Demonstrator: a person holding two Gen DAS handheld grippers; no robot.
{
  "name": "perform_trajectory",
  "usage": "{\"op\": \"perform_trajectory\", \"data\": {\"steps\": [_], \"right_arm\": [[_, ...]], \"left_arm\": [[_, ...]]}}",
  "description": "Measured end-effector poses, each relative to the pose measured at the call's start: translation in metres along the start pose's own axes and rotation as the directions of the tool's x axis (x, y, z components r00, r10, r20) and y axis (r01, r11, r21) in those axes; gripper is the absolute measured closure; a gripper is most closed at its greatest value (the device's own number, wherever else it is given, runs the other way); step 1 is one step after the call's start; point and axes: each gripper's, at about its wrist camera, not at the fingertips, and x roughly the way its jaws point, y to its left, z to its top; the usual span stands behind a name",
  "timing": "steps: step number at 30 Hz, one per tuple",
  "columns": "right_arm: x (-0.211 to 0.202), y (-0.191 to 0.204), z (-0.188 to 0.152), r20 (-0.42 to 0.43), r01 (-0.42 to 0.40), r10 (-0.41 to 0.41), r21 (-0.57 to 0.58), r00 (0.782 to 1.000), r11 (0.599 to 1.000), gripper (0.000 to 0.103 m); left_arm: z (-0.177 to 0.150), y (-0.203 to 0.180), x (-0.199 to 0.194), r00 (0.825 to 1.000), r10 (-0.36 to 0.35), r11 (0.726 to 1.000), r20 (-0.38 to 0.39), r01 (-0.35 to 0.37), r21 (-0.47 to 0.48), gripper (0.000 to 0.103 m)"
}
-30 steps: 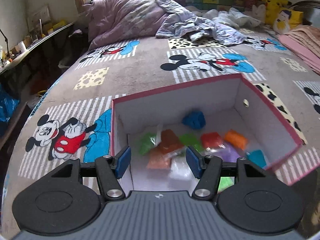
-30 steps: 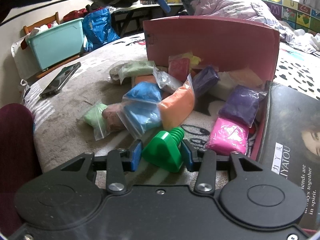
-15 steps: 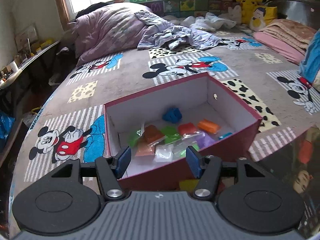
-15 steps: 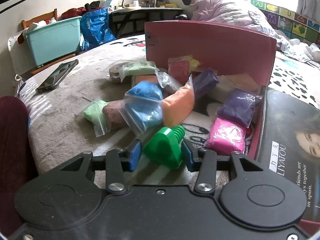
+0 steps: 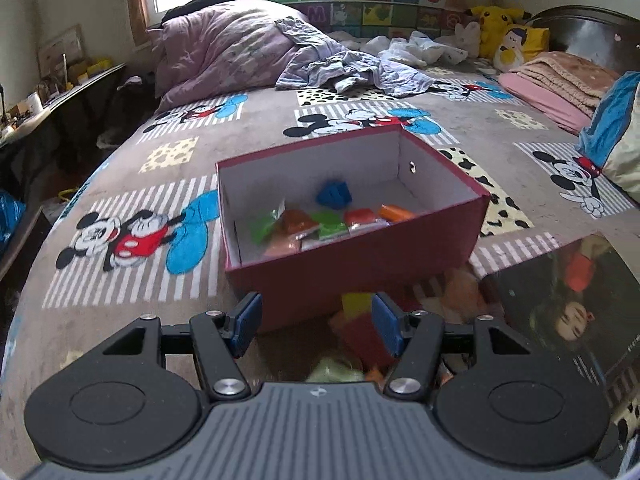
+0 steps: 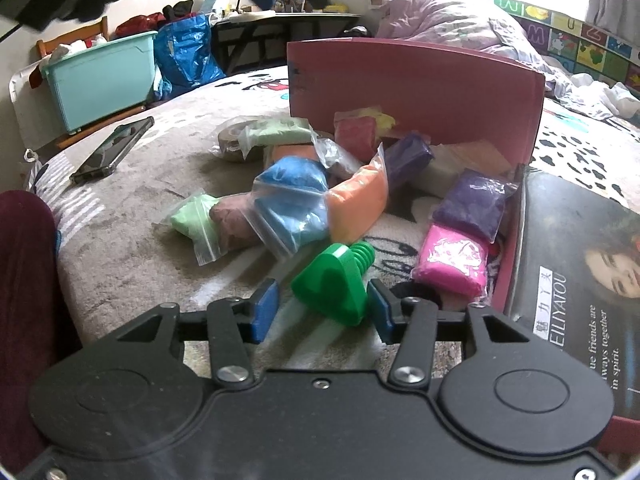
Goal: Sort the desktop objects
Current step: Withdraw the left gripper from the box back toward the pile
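Right gripper (image 6: 322,312) low over the grey cartoon-print blanket (image 6: 132,196), jaws opening, blue pads standing clear on either side of a green toy bolt (image 6: 332,280) that lies on the blanket between them. Just beyond, a heap of bagged clay: blue bag (image 6: 294,200), orange bag (image 6: 358,206), pale green bag (image 6: 192,220), pink bag (image 6: 452,260), purple bag (image 6: 474,204). Behind the heap, the red box (image 6: 412,92), its near wall upright. Off to the left, a phone (image 6: 114,152) flat on the blanket; to the right, a magazine (image 6: 576,280). Left gripper (image 5: 316,322) held above the heap, fingers apart with nothing between them. Past it, the box open-topped (image 5: 360,264), more coloured bags and a blue toy piece (image 5: 334,194) inside. Farthest off, a purple quilt (image 5: 224,48).
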Motion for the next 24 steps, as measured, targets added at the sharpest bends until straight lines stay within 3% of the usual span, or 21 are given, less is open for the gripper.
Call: {"op": "perform_trajectory", "data": {"steps": [11,20,24], "right_arm": [[0.001,0.006,-0.003,0.009,0.029,-0.028,-0.022,1.000,0.999,0.053],[-0.005,0.012,-0.012,0.050,0.067,-0.064,-0.044,0.997,0.997,0.053],[-0.009,0.015,-0.015,0.067,0.083,-0.079,-0.071,0.995,0.994,0.052]], "left_arm": [[-0.053,-0.010,-0.028,0.999,0.041,0.999,0.005,-0.041,-0.033,0.044],[-0.111,-0.010,-0.035,0.995,0.061,0.973,0.078,-0.041,-0.228,0.044],[-0.130,-0.016,-0.031,0.991,0.079,0.973,0.110,-0.053,-0.225,0.044]]}}
